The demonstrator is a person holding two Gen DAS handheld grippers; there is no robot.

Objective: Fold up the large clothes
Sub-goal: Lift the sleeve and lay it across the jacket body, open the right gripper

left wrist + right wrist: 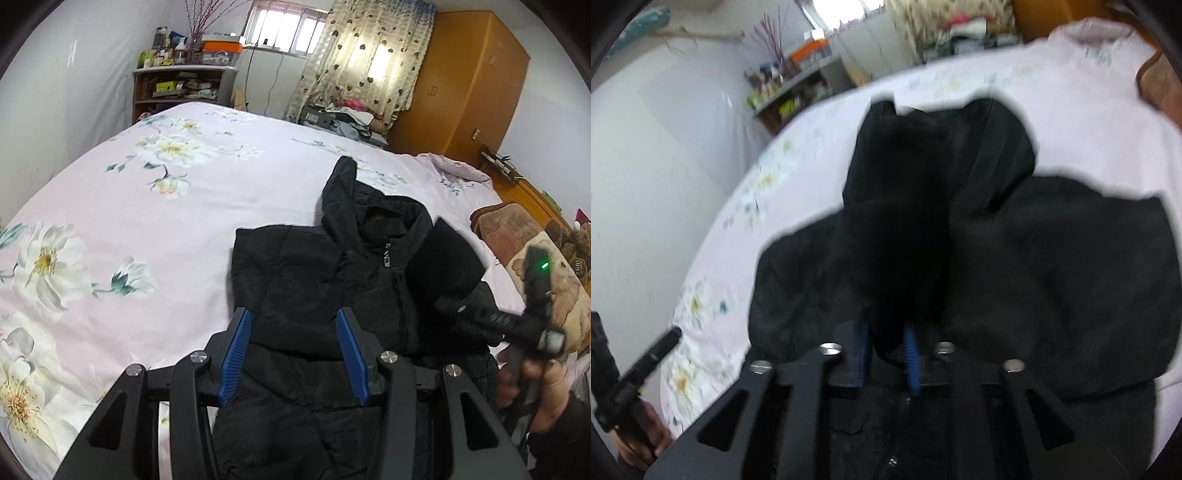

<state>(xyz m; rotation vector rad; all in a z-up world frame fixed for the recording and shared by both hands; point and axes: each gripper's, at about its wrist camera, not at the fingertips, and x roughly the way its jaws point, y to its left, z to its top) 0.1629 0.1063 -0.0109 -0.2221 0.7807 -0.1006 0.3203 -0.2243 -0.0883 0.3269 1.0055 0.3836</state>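
Note:
A black hooded puffer jacket (pixel 325 280) lies front up on the pink floral bed (pixel 147 206), hood pointing away. My left gripper (pixel 295 325) hovers open above the jacket's lower left part, empty. My right gripper (pixel 888 341) is shut on a fold of the jacket (pixel 1015 258) and lifts the dark cloth up in front of its camera. In the left wrist view the right gripper (pixel 448 306) reaches in from the right over the jacket's right sleeve, held by a hand (pixel 532 384). The right wrist view is blurred.
A cluttered shelf (pixel 181 85) stands at the bed's far corner by the white wall. A curtain (pixel 365 55) and a wooden wardrobe (pixel 469 85) are behind the bed. A brown bear-print blanket (pixel 535 258) lies at the bed's right edge.

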